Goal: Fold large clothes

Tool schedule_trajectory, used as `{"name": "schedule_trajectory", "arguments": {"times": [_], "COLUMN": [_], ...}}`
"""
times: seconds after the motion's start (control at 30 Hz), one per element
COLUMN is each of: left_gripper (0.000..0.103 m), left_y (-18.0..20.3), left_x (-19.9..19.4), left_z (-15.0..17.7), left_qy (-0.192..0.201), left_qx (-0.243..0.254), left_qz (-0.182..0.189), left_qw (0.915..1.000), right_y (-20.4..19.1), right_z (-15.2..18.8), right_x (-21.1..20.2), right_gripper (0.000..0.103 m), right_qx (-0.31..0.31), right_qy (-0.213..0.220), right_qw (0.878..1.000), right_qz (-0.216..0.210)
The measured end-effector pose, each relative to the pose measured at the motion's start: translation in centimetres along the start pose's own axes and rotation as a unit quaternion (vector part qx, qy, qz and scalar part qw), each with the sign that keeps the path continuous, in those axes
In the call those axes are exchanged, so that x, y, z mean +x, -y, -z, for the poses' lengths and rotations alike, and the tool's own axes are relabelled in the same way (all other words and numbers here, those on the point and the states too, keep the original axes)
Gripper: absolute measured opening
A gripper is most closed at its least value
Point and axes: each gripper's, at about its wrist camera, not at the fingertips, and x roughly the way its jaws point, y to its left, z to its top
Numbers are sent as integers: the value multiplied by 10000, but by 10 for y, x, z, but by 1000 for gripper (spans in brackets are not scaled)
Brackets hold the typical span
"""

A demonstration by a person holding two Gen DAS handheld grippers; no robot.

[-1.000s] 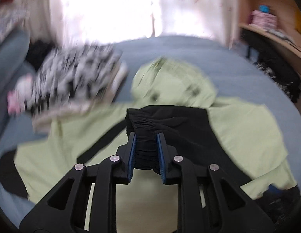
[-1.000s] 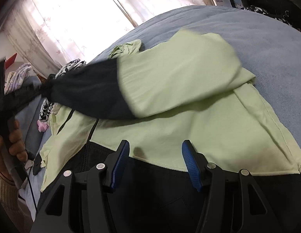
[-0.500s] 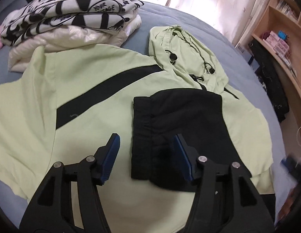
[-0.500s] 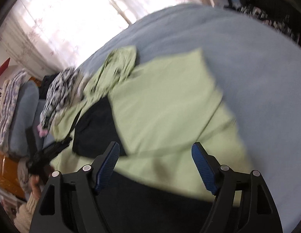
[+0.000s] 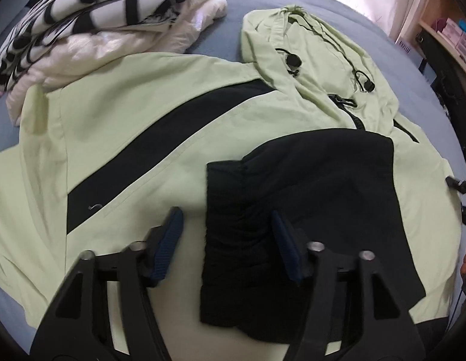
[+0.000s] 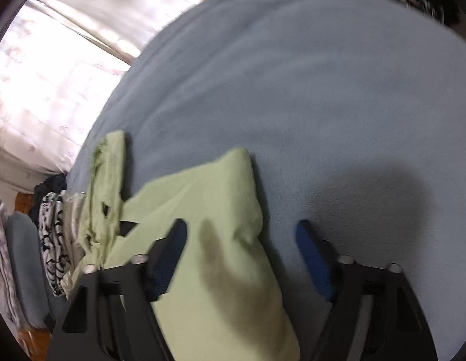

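A pale green hooded jacket [image 5: 136, 114] with a black diagonal stripe lies flat on the blue bed. Its black cuffed sleeve [image 5: 293, 210] is folded across the chest. My left gripper [image 5: 226, 240] is open just above the sleeve cuff, with one finger on each side of it. My right gripper [image 6: 242, 255] is open and empty over the jacket's right shoulder edge [image 6: 220, 210], half above the bedspread. The hood [image 5: 317, 48] lies at the far end.
A stack of folded clothes [image 5: 106, 21] with a black and white patterned top sits at the jacket's far left. The blue bedspread [image 6: 323, 105] stretches to the right of the jacket. Shelves [image 5: 449, 36] stand at the right.
My left gripper has let go of the black sleeve cuff and opened, leaving the sleeve laid across the chest. My right gripper has swung to the jacket's right edge.
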Motion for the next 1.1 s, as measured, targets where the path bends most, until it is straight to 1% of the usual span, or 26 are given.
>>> {"name": "schedule_trajectory", "arguments": {"times": [0.03,0.07,0.1,0.13,0.17,0.2,0.23,0.27,0.3,0.33,0.4,0.43,0.47,0.53,0.6,0.67,0.73,0.77,0.8,0.83,0.87,0.93,0.97,1.0,1.03,1.1], "left_gripper": [27,26,26,26,27,27,28,29,29,32,35,36,38,38,38,38,38,38,38,28,23,23,23,24,24,24], "left_y": [4,8,10,13,15,19,21,22,22,21,13,9,4,-2,-9,-11,-8,-7,-4,-3,0,7,12,15,16,15], "left_x": [-1,-6,-8,-8,-5,1,3,1,-2,-6,-14,-21,-24,-31,-36,-38,-33,-29,-26,-25,-31,-39,-37,-34,-34,-44], "left_z": [-2,-4,-5,-5,-4,-2,-1,1,1,1,3,5,9,16,25,34,38,40,41,42,44,46,49,51,53,55], "left_qy": [26,163,273,352,373,306,300,350,354,306,286,297,313,333,327,292,272,266,232,247,302,499,463,397,381,466], "left_qx": [41,33,20,36,94,187,219,209,189,153,109,120,146,226,259,239,261,285,321,302,251,432,615,763,851,845], "left_qz": [-60,-129,-134,-148,-211,-330,-389,-407,-384,-276,-33,60,100,102,157,249,269,219,103,61,128,-38,-193,-307,-359,-438], "left_qw": [10000,9998,9995,9993,9990,9988,9986,9983,9985,9990,9995,9995,9994,9991,9990,9990,9989,9990,9992,9992,9991,9978,9968,9958,9950,9944], "right_y": [-5,-13,-22,-26,-28,-29,-29,-28,-26,-21,-12,-9,-6,6,11,13,15,10,10,6,3,0,0,4,12,20], "right_z": [-2,-7,-10,-12,-13,-15,-17,-20,-21,-21,-19,-15,-9,13,32,54,74,81,89,92,94,99,101,106,109,107], "right_x": [2,-1,-14,-27,-33,-29,-23,-15,-14,-17,-32,-41,-52,-70,-81,-90,-94,-90,-83,-77,-74,-93,-97,-96,-94,-103], "right_gripper": [13,2,2,2,2,2,2,3,4,10,30,50,65,72,72,71,71,67,59,31,20,13,12,12,13,15], "right_qx": [-205,-424,-609,-707,-805,-879,-903,-917,-921,-870,-771,-797,-888,-1113,-1307,-1461,-1616,-1774,-1900,-2006,-2033,-2089,-2155,-2161,-2074,-1782], "right_qy": [11,110,518,889,1102,1043,853,586,487,411,326,343,403,425,286,117,60,31,-37,-166,-209,128,272,245,123,-4], "right_qw": [9998,9989,9965,9934,9903,9897,9907,9914,9914,9930,9961,9961,9951,9928,9910,9890,9866,9841,9818,9794,9786,9773,9749,9737,9747,9806], "right_qz": [65,166,242,151,248,428,552,733,788,686,285,173,139,110,14,-195,-214,-77,63,155,224,326,493,682,822,822]}}
